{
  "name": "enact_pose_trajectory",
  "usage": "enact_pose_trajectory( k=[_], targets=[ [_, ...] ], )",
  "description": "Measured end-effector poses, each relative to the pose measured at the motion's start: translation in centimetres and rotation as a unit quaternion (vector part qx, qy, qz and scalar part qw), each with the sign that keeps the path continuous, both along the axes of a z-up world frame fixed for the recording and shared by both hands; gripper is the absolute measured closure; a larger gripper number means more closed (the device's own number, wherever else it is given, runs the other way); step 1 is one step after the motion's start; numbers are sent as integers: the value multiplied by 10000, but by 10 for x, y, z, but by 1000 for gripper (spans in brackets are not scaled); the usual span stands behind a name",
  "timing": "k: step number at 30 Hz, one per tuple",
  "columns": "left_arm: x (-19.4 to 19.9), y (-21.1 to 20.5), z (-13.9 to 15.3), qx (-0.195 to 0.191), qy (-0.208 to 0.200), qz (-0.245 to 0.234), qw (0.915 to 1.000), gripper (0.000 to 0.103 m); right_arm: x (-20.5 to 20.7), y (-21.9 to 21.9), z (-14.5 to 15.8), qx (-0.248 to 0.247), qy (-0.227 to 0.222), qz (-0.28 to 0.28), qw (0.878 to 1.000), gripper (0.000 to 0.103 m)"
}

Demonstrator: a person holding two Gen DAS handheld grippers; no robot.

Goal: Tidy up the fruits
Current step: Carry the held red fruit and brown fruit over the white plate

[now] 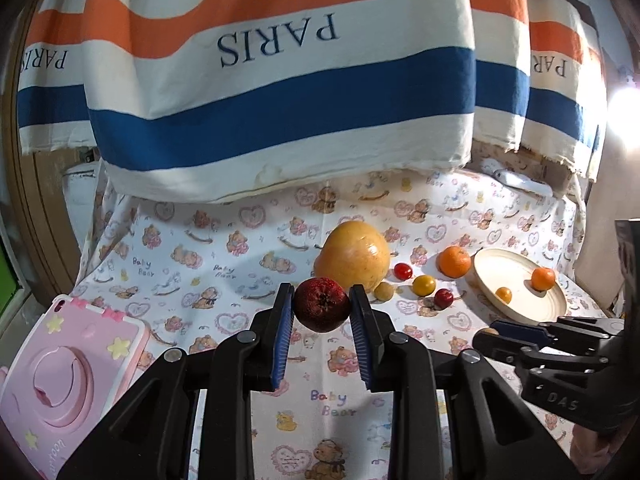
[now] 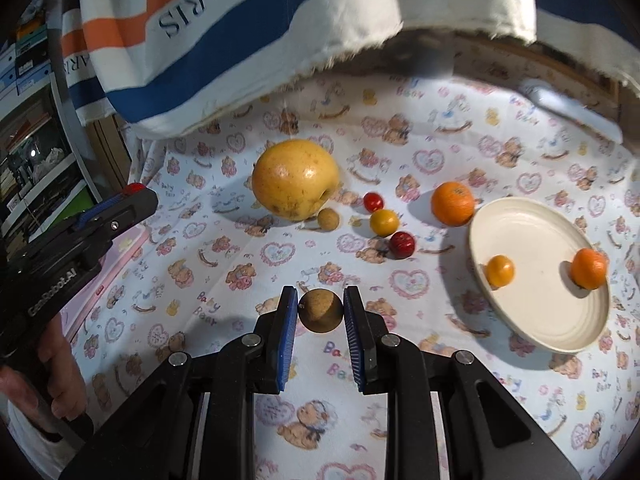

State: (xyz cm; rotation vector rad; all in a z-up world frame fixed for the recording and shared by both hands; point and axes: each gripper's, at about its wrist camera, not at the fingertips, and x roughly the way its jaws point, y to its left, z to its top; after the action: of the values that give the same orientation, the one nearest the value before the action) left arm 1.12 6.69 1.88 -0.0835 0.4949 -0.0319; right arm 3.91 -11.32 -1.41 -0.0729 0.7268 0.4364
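With my left tongs [image 1: 322, 308] clenched on the dark red fruit [image 1: 322, 309] and my right tongs [image 2: 321, 312] gripping the brown longan [image 2: 321, 311], both short of the plate [image 2: 532, 232], I'd lower each gently inside its rim.

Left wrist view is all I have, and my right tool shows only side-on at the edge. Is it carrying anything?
Observer: Yes. The right tool is closed on a small brown round fruit, pinched between both blue pads.
Operator: Anything on the big yellow fruit that I can't see?
Observer: The big yellow fruit has a dark dimple low on its right side, just above a small tan fruit.
Operator: What does that camera show of my left tool?
Observer: The left hand is wrapped around the handle of the left tool.
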Motion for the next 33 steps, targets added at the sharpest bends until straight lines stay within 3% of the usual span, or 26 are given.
enact_pose_trajectory(
  k=[8,13,22,29,33],
  targets=[
    [-26,-15,12,-60,-726,-355,9967,76,-32,-40,26,329,-1158,-205,9925,78],
    [-47,-36,21,24,-1177,-665,9908,76,-43,-68,41,435,-1645,-433,9845,78],
    [-34,-85,26,170,-961,-1209,9878,76,-52,-126,53,508,-2080,-834,9732,78],
    [-18,-140,45,266,-1110,-1653,9796,76,-49,-158,56,509,-2451,-1224,9604,78],
    [3,-173,49,222,-1013,-1838,9775,76,-40,-177,55,650,-2381,-1442,9583,78]
  ],
)
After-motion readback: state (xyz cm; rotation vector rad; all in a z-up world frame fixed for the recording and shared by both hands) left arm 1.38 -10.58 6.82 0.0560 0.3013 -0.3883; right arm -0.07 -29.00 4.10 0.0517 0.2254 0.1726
